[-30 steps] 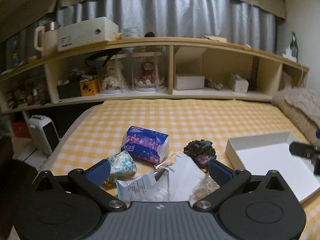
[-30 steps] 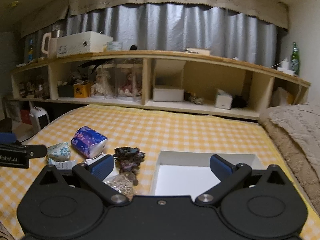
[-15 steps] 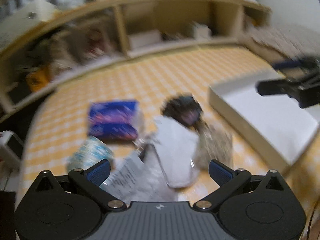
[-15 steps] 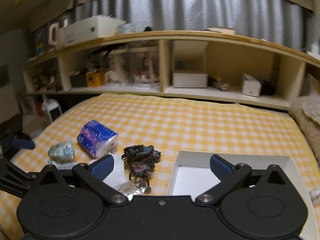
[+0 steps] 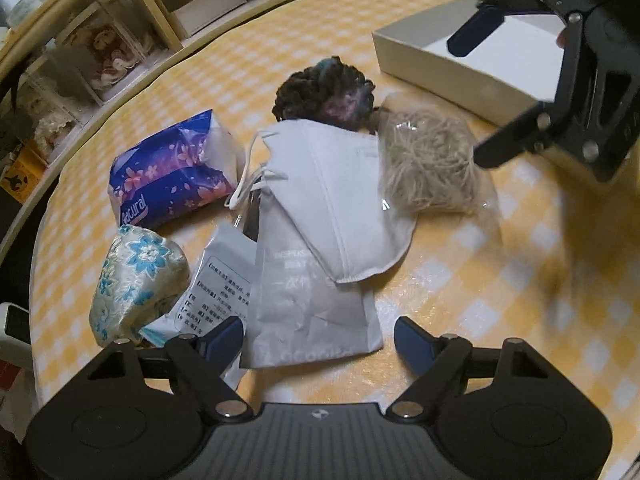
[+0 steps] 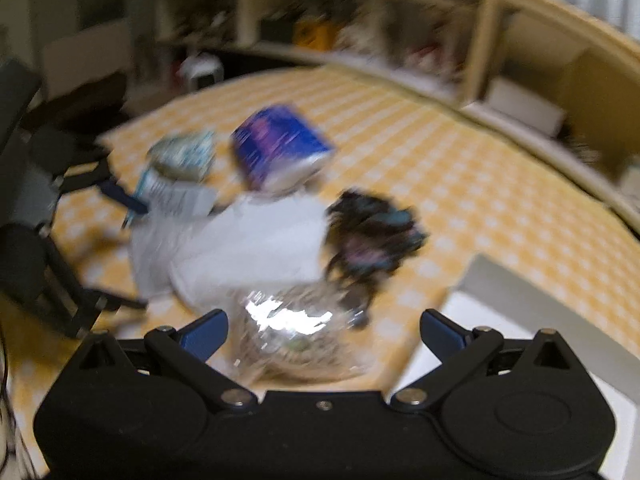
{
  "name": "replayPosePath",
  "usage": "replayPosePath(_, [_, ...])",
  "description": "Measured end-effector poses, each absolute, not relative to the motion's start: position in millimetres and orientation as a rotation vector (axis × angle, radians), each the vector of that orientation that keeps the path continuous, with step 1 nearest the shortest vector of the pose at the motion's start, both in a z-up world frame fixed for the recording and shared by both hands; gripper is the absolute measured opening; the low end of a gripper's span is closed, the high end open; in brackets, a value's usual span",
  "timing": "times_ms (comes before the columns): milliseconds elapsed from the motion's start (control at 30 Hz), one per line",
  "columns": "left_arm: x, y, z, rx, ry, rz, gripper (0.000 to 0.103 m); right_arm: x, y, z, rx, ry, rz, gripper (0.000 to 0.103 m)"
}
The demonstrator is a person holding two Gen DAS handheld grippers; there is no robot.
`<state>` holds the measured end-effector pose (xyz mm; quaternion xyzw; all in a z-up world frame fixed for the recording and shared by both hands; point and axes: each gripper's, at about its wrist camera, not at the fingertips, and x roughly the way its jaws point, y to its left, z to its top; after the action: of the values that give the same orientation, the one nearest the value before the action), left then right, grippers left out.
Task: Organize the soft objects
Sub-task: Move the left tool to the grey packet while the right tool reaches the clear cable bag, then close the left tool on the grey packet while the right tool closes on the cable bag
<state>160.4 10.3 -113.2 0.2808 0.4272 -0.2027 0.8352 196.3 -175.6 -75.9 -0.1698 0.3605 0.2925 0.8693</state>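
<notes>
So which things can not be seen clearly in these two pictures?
- Right wrist view: everything is motion-blurred; the tissue pack print is unreadable.
- Left wrist view: the leaflet text is too small, partly under the white pouch.
- The dark yarn ball is partly behind the face mask.
- The white box is partly covered by the right gripper.

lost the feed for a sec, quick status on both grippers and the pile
Left gripper open, jaws just narrowing, over mask packet. Right gripper open above twine bag. White box empty. Nothing blocking.
</notes>
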Motion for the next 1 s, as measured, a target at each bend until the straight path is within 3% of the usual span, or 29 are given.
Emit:
replayPosePath(200, [170,6,-123,0.641,0.876,-0.431,0.083,207,-158,-97,-0.474,0.789,0.701,0.102])
replayPosePath(433, [190,1,-126,0.6,0.827,-0.434,0.082,232,-158,-112,-0.372,0.886,0.736,0.091])
replayPosePath(500, [194,-2,-127,0.576,0.823,-0.436,0.071,238,-161,-114,-0.3,0.919,0.744,0.083])
replayPosePath(567, [198,-3,-127,0.537,0.832,-0.439,0.064,241,-164,-115,-0.242,0.945,0.739,0.082])
replayPosePath(700, [207,0,-127,0.423,0.884,-0.438,0.056,239,-164,-115,-0.211,0.952,0.715,0.077])
replayPosePath(833, [207,3,-122,0.394,0.896,-0.402,0.054,235,-165,-113,-0.178,0.954,0.696,0.07])
replayPosePath(1000, [204,16,-106,0.34,0.892,-0.319,0.054,223,-172,-97,-0.146,0.914,0.647,0.069])
